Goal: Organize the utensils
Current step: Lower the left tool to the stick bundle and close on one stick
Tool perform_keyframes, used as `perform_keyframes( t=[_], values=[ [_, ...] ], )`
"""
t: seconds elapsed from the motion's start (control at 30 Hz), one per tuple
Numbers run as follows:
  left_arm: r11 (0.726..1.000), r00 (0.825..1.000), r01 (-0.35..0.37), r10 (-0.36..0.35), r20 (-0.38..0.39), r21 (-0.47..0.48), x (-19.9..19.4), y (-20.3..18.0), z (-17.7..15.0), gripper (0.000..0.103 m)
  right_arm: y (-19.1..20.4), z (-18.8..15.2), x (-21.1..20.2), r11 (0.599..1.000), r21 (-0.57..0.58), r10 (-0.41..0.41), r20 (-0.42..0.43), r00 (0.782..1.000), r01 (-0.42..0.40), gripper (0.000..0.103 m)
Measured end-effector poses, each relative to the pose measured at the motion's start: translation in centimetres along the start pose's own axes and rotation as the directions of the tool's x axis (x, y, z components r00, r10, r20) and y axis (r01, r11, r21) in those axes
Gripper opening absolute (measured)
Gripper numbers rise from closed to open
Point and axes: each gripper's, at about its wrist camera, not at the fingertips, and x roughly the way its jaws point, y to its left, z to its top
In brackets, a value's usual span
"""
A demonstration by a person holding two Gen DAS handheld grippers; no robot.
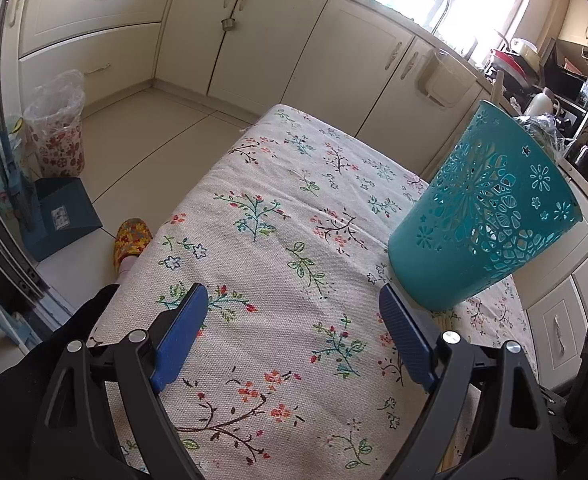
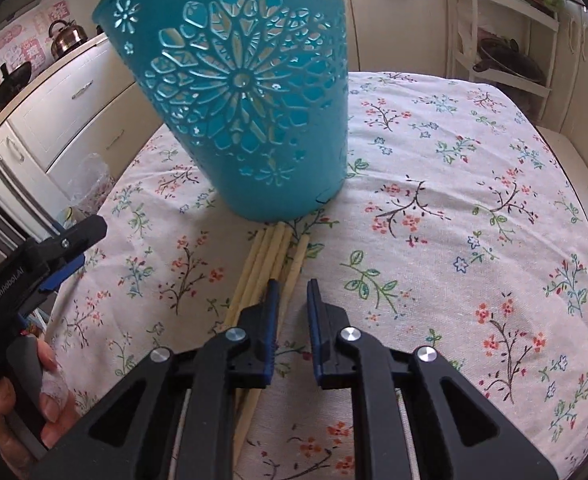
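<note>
A teal perforated holder [image 2: 246, 92] stands on the floral tablecloth [image 2: 454, 208]; it also shows in the left wrist view [image 1: 482, 216]. Several pale wooden chopsticks [image 2: 266, 264] lie in a bundle on the cloth, their tips touching the holder's base, running back under my right gripper. My right gripper [image 2: 293, 286] hovers just above them, jaws a narrow gap apart and empty. My left gripper [image 1: 294, 296] is wide open and empty, its right finger [image 1: 402, 328] close to the holder's base. It also shows at the left of the right wrist view [image 2: 66, 252].
Cream kitchen cabinets [image 1: 254, 40] surround the table. A lined floral bin [image 1: 58, 132] and a blue dustpan [image 1: 62, 216] stand on the floor at left. A white rack [image 2: 506, 40] with a pan stands beyond the table's far edge. A kettle [image 2: 68, 36] sits on the counter.
</note>
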Motion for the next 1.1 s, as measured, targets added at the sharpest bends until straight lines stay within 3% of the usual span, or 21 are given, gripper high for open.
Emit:
perform_keyframes(
  t=[0.1, 0.17, 0.27, 0.43, 0.77, 1.1],
  values=[
    [1.0, 1.0, -0.008, 0.008, -0.002, 0.016, 0.0, -0.3, 0.0, 0.084, -0.2, -0.2, -0.3, 0.999, -0.051, -0.017, -0.009, 1.0, 0.016, 0.012],
    [0.996, 1.0, -0.018, 0.018, -0.007, 0.086, -0.1, -1.8, -0.2, 0.086, -0.7, -0.6, -0.7, 0.997, -0.078, -0.014, -0.017, 1.0, 0.013, 0.012],
    [0.972, 0.999, 0.004, 0.005, -0.04, 0.236, -0.1, -5.3, -1.1, 0.087, -2.3, -1.1, -1.5, 0.998, -0.063, 0.017, -0.02, 1.0, -0.018, 0.012],
    [0.937, 0.993, 0.027, 0.015, -0.116, 0.35, 1.2, -9.5, -2.1, 0.087, -4.7, -2.0, -2.6, 0.999, 0.001, 0.053, -0.002, 0.999, -0.053, 0.011],
    [0.9, 0.973, -0.043, 0.136, -0.186, 0.435, 3.9, -11.4, -3.4, 0.087, -5.8, -2.3, -2.9, 0.991, 0.068, 0.112, 0.018, 0.994, -0.113, 0.01],
    [0.88, 0.968, -0.078, 0.18, -0.177, 0.468, 4.4, -12.5, -4.0, 0.087, -5.7, -1.9, -2.6, 0.992, 0.073, 0.101, 0.013, 0.995, -0.102, 0.012]
  ],
)
